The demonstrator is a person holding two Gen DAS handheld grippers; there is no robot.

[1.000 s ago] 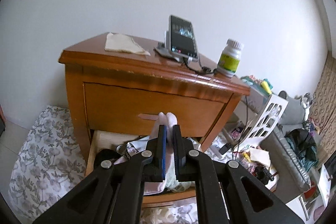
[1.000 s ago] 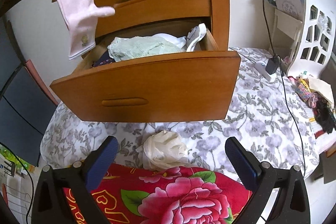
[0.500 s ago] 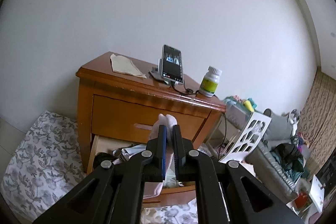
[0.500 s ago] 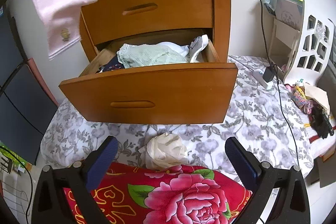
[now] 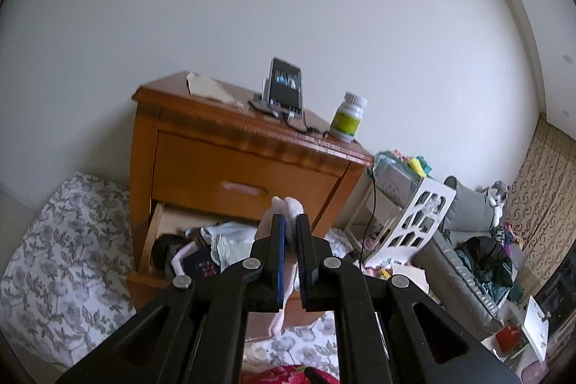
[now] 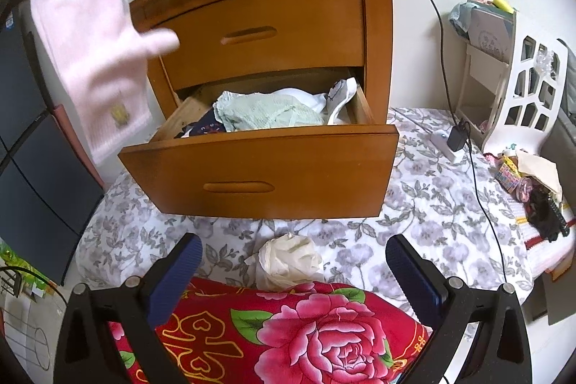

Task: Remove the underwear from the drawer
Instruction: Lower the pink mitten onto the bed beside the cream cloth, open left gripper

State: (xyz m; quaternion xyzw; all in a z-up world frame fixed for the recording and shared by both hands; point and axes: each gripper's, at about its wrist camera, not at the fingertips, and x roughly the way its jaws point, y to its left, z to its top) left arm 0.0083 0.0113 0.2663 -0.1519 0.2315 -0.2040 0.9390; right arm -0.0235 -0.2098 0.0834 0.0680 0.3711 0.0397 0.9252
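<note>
Left wrist view: your left hand-held gripper is closed to a narrow slit on the pink underwear. A fold of the fabric bulges above the blue pads, and the rest hangs down between and below the fingers. Beyond it stands the wooden nightstand, with its lower drawer pulled out. On the nightstand's top stand a phone propped on a stand, a white bottle with a green label and a folded cloth.

Right wrist view: your right hand-held gripper stands wide open with nothing between its fingers. It is above a red floral quilt and a crumpled cream cloth, which lie on a grey-flowered bedsheet. The pink underwear hangs in the air at upper left, clear of the drawer and blurred. Only a dark tip of the gripper holding it shows at its top edge. The open drawer holds a pale green garment, white clothing and something dark at its left. The upper drawer is closed.
</note>
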